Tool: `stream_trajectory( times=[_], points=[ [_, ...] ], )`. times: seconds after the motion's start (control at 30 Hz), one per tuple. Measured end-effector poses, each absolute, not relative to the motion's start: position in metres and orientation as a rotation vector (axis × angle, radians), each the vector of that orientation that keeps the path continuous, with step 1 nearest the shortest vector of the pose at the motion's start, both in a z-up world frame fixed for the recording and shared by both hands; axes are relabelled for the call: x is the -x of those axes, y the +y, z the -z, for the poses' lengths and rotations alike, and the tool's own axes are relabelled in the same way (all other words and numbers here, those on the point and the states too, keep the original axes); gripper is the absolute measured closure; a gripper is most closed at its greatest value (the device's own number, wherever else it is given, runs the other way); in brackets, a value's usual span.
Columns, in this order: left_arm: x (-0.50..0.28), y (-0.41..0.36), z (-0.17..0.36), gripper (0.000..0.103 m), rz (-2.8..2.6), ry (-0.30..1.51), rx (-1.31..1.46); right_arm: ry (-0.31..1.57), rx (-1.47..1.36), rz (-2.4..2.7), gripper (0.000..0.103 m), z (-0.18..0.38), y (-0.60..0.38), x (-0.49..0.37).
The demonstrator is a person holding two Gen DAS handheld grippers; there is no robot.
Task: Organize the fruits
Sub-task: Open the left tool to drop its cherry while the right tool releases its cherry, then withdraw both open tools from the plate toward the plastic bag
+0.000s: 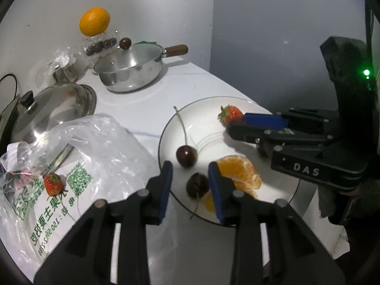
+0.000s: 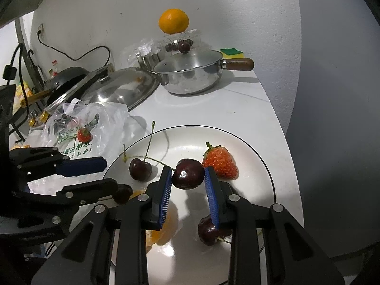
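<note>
Though hidden leftward, gripped cherry (image 2: 187, 173) rightward

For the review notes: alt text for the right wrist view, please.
The right gripper pinches a dark cherry above a white plate holding a strawberry, more cherries and orange segments. The left gripper reaches in from the left.

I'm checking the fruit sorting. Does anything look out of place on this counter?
Yes. One strawberry lies on the plastic bag, apart from the fruit on the plate. A whole orange sits perched atop a clear container behind the pot.
</note>
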State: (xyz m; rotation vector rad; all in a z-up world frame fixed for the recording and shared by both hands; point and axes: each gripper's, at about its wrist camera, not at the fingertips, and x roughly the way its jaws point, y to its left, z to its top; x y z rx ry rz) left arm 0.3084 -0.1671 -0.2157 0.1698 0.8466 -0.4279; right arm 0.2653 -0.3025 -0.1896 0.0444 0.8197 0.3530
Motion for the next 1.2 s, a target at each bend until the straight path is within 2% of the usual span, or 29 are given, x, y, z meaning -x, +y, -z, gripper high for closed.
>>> stream_trajectory(
  times=[0.1,0.23,0.27,0.3,0.33,0.9,1.2],
  points=[
    [-0.306,-0.163,0.213,0.066,0.428,0.84,-0.164,0.822,-0.038,-0.342,0.065,0.189,-0.3,-0.265],
    [-0.302,-0.159,0.209,0.065,0.424,0.83,-0.159,0.814,-0.034,-0.337,0.064,0.185,-0.298,-0.263],
    [-0.302,-0.158,0.209,0.06,0.421,0.828,-0.158,0.813,-0.033,-0.334,0.064,0.184,-0.298,-0.262],
    [-0.301,-0.156,0.207,0.048,0.417,0.823,-0.152,0.812,-0.032,-0.333,0.064,0.183,-0.297,-0.261],
    [-0.299,-0.154,0.205,0.046,0.417,0.817,-0.141,0.81,-0.03,-0.331,0.064,0.182,-0.297,-0.26],
    [-0.277,-0.126,0.186,0.046,0.382,0.762,-0.103,0.769,-0.004,-0.332,0.064,0.157,-0.277,-0.24],
    [-0.264,-0.106,0.18,0.046,0.357,0.741,-0.079,0.752,0.019,-0.348,0.06,0.147,-0.258,-0.228]
  ],
)
